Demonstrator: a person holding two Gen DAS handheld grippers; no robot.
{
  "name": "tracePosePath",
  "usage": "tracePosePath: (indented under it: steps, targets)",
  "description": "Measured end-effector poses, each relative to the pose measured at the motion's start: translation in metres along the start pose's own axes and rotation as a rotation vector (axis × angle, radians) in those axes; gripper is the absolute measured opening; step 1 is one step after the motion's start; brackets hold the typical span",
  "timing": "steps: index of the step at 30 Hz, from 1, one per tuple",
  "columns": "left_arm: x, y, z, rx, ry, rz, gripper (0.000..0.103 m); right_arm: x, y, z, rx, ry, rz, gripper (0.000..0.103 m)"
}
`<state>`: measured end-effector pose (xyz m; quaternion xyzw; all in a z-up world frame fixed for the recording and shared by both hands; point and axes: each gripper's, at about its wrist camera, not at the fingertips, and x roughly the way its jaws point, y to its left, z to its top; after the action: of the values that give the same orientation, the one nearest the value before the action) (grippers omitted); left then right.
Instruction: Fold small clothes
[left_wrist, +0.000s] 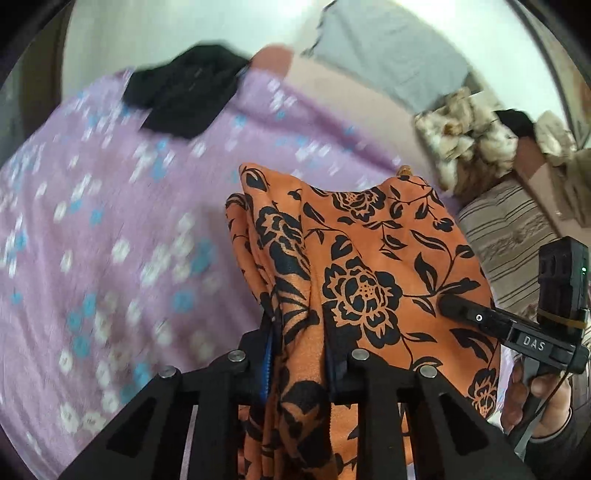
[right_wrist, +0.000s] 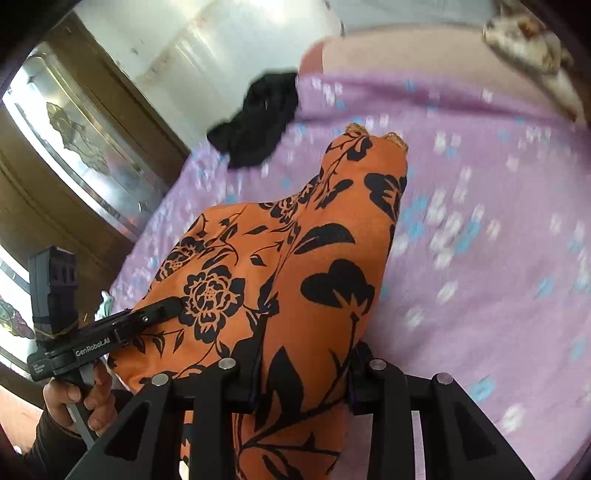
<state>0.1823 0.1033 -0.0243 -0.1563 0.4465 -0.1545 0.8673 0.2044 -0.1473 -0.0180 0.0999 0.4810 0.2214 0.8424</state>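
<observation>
An orange cloth with a black flower print (left_wrist: 362, 266) hangs bunched above the bed, gripped at two places. In the left wrist view my left gripper (left_wrist: 301, 332) is shut on a gathered fold of it, the fabric pinched between both pads. At the right of that view my right gripper (left_wrist: 456, 307) bites the cloth's other side. The right wrist view shows the same orange cloth (right_wrist: 306, 240) draped forward from my right gripper (right_wrist: 306, 356), which is shut on it. There my left gripper (right_wrist: 166, 306) clamps the cloth's left edge, a hand (right_wrist: 85, 398) on its handle.
A lilac bedsheet with white and blue flowers (left_wrist: 110, 221) lies below. A black garment (left_wrist: 184, 96) sits near its far edge. A grey cloth (left_wrist: 391, 48), a brown-white patterned pile (left_wrist: 469, 136) and striped fabric (left_wrist: 509, 236) lie at right. A wooden glass-fronted cabinet (right_wrist: 74, 147) stands beside the bed.
</observation>
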Motion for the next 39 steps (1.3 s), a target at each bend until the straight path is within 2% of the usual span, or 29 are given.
tracePosePath:
  steps: [2,5,7,9,11,12,13,15,18,20,22,25,27,30,31,33,39]
  targets:
    - [0.007,-0.024,0.013,0.034,-0.032,-0.011,0.023,-0.018,-0.011,0.011,-0.010,-0.037,-0.009,0.034]
    - [0.048,-0.050,0.020,0.066,-0.002,0.006,0.027,-0.029,-0.044,0.021,0.027,-0.069,-0.036,0.034]
    - [0.081,-0.060,0.015,0.099,0.042,0.039,0.032,-0.019,-0.079,0.019,0.083,-0.054,-0.045,0.038]
    - [0.114,-0.060,0.001,0.125,0.134,0.125,0.034,-0.001,-0.113,0.008,0.152,-0.011,-0.125,0.048]
    - [0.121,-0.057,-0.008,0.127,0.172,0.132,0.037,0.017,-0.140,-0.012,0.243,0.073,-0.228,0.053]
    - [0.114,-0.055,-0.010,0.126,0.143,0.127,0.040,0.015,-0.145,-0.020,0.267,0.065,-0.218,0.053]
    - [0.107,-0.053,-0.011,0.131,0.123,0.142,0.048,0.007,-0.147,-0.027,0.284,0.018,-0.190,0.055]
    - [0.092,-0.053,-0.012,0.143,0.089,0.169,0.049,-0.010,-0.139,-0.031,0.261,-0.043,-0.232,0.056]
    - [0.071,-0.056,-0.018,0.157,0.056,0.173,0.050,-0.033,-0.105,-0.027,0.194,-0.150,-0.177,0.060]
    - [0.062,-0.057,-0.023,0.163,0.048,0.196,0.052,-0.034,-0.084,-0.022,0.143,-0.188,-0.143,0.080]
    - [0.050,-0.058,-0.031,0.165,0.042,0.211,0.061,-0.021,-0.077,-0.024,0.135,-0.165,-0.120,0.085]
    - [0.027,-0.060,-0.043,0.176,0.020,0.259,0.075,0.025,-0.107,-0.028,0.253,-0.013,-0.149,0.085]
    - [0.018,-0.062,-0.047,0.196,0.008,0.277,0.083,0.015,-0.096,-0.028,0.242,-0.071,-0.171,0.085]
    - [0.004,-0.065,-0.051,0.198,-0.030,0.312,0.085,-0.007,-0.061,-0.028,0.159,-0.092,-0.206,0.086]
    - [0.002,-0.065,-0.053,0.199,-0.033,0.315,0.085,-0.014,-0.051,-0.032,0.126,-0.099,-0.233,0.089]
    - [-0.003,-0.067,-0.056,0.209,-0.033,0.339,0.087,-0.028,-0.038,-0.045,0.082,-0.099,-0.280,0.098]
    - [-0.015,-0.071,-0.069,0.221,-0.031,0.401,0.089,-0.060,-0.016,-0.095,0.046,-0.081,-0.380,0.098]
